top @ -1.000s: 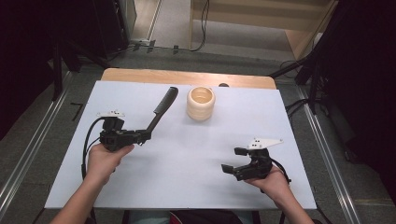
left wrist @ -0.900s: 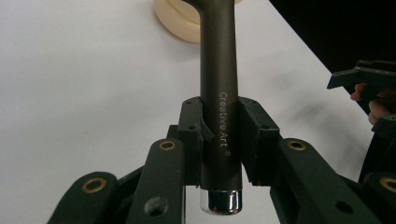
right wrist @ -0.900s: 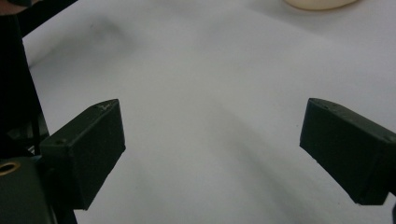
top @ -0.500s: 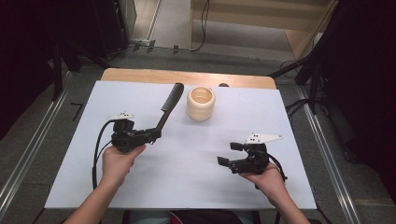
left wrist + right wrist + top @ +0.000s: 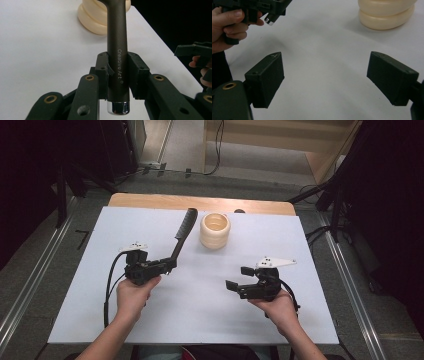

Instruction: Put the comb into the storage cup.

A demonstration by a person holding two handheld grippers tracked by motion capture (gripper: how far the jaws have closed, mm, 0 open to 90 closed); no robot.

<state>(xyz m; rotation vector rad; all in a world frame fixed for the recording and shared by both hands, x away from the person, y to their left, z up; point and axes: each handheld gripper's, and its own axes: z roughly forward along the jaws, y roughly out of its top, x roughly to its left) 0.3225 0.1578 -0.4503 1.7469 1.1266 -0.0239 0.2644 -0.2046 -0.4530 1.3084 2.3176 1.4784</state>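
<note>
So the left gripper (image 5: 167, 264) is clamped on the butt end of the brush (image 5: 183, 233), right by its little chrome cap (image 5: 118, 108). You can see both pads squeezing the dark handle in the left gripper view. The handle runs straight out of the jaws, away from the person and slightly right, so its comb-like head ends up just left of the cup (image 5: 215, 230), close but not touching as far as I can tell. That long axis is the thing to watch: the head is already level with the cup, so I'd guess getting it in means tipping it up and swinging it right, over the rim.

The right gripper (image 5: 239, 277) is holding nothing, jaws spread wide over bare table (image 5: 200, 320). It sits nearer the person than the cup and a bit right of it. The left one is nearer the cup, and it has the brush anyway.
</note>
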